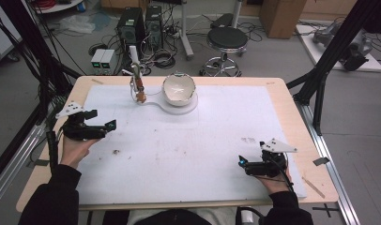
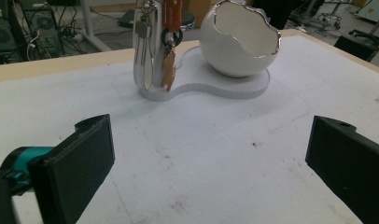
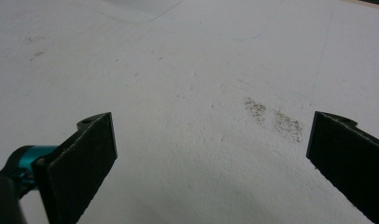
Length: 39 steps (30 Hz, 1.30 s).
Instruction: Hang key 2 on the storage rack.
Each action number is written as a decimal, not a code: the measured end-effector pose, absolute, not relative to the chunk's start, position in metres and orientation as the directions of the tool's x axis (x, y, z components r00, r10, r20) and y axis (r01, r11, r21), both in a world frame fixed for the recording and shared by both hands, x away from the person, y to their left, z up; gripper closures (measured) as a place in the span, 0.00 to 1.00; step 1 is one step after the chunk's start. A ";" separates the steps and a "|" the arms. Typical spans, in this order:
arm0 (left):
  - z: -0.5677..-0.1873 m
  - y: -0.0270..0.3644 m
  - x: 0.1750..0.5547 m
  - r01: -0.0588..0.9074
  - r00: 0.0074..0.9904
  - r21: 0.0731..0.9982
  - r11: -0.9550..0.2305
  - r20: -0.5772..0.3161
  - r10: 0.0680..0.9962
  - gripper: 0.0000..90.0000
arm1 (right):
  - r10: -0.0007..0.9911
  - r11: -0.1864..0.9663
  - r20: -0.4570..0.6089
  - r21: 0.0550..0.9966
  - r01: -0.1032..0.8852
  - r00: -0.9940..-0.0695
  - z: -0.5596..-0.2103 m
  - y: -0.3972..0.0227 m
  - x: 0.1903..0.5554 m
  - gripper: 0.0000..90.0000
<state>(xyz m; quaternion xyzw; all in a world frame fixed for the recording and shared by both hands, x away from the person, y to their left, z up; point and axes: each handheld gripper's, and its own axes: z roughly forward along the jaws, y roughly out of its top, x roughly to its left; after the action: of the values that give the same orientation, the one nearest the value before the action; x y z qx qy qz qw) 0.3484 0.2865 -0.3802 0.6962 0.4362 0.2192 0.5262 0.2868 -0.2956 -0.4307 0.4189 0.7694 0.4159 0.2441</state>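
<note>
A white eggshell-shaped bowl [image 1: 179,89] [image 2: 239,39] with a jagged rim sits on a white stand base [image 1: 167,107] [image 2: 215,88] at the far middle of the mat. On the stand's post hang keys with an orange tag [image 1: 138,86] [image 2: 169,46]. My left gripper [image 1: 104,126] [image 2: 211,163] is open at the mat's left edge, pointing toward the stand, nothing between its jaws. My right gripper [image 1: 242,161] [image 3: 211,163] is open near the front right, over bare mat.
A white foam mat [image 1: 188,150] covers the wooden table [image 1: 282,93]. Small dirt marks lie on the mat [image 1: 116,151] [image 3: 274,119]. Beyond the table stand a black stool [image 1: 226,40], computer towers [image 1: 132,26] and cables on the floor.
</note>
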 end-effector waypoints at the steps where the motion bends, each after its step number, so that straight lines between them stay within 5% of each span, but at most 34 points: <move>1: -0.381 0.286 0.347 0.376 0.524 0.924 -0.065 -0.154 0.837 0.02 | 0.847 0.305 -0.028 0.844 0.441 -0.531 -0.431 -0.296 0.286 0.01; 39: -0.416 0.262 0.293 0.392 0.565 0.899 -0.194 -0.069 0.823 0.02 | 0.848 0.300 -0.024 0.845 0.443 -0.529 -0.431 -0.298 0.284 0.01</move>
<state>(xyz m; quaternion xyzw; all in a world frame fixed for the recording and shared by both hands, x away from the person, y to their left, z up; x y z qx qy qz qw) 0.2926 0.2615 -0.4161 0.7400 0.4103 0.2222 0.4844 0.2837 -0.2980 -0.4309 0.4197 0.7688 0.4166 0.2431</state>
